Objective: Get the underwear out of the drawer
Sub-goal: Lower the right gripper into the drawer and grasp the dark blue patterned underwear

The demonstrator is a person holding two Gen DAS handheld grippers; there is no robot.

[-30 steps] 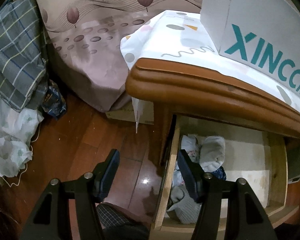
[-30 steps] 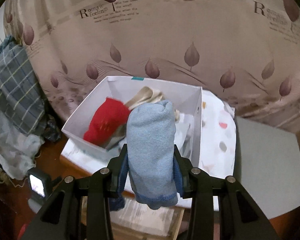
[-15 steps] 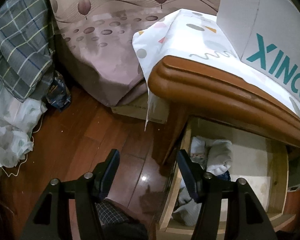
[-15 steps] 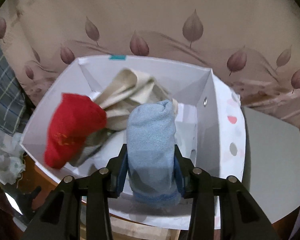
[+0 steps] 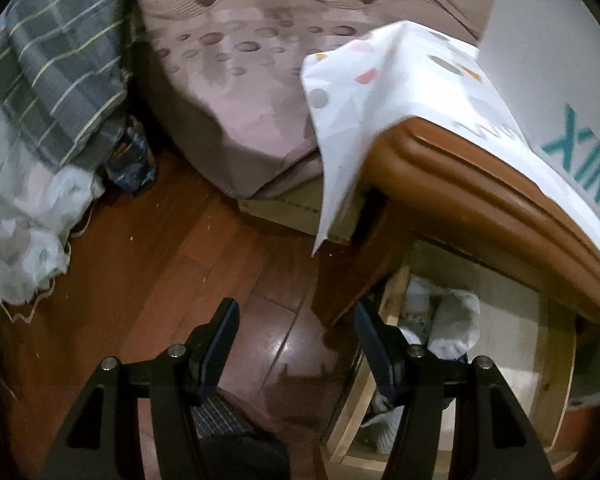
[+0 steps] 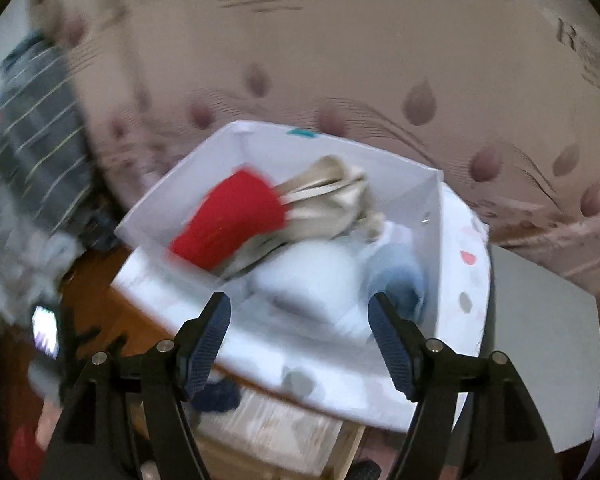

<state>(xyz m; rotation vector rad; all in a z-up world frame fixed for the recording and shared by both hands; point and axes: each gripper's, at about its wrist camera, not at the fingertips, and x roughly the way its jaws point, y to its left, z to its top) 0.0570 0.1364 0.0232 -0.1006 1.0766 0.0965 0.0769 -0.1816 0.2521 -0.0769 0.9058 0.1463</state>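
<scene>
The open wooden drawer [image 5: 556, 364] under the nightstand top holds rolled white and grey underwear [image 5: 456, 324]. My left gripper [image 5: 296, 320] is open and empty above the floor, just left of the drawer. My right gripper [image 6: 300, 312] is open and empty in front of the white box [image 6: 432, 216] on the nightstand. The light blue roll [image 6: 400, 276] lies inside the box at its right, beside a red piece [image 6: 232, 216] and beige pieces [image 6: 332, 196]. The right wrist view is blurred.
The white box with teal lettering [image 5: 548, 80] stands on a patterned cloth [image 5: 412, 80] over the nightstand [image 5: 480, 188]. A bed with a leaf-print cover [image 5: 252, 80] lies behind. Plaid and white laundry [image 5: 40, 100] is piled left on the wood floor [image 5: 172, 260].
My right gripper opened and let go of the light blue roll, which now lies in the box; the gripper drew back. My left gripper drifted left, away from the drawer.
</scene>
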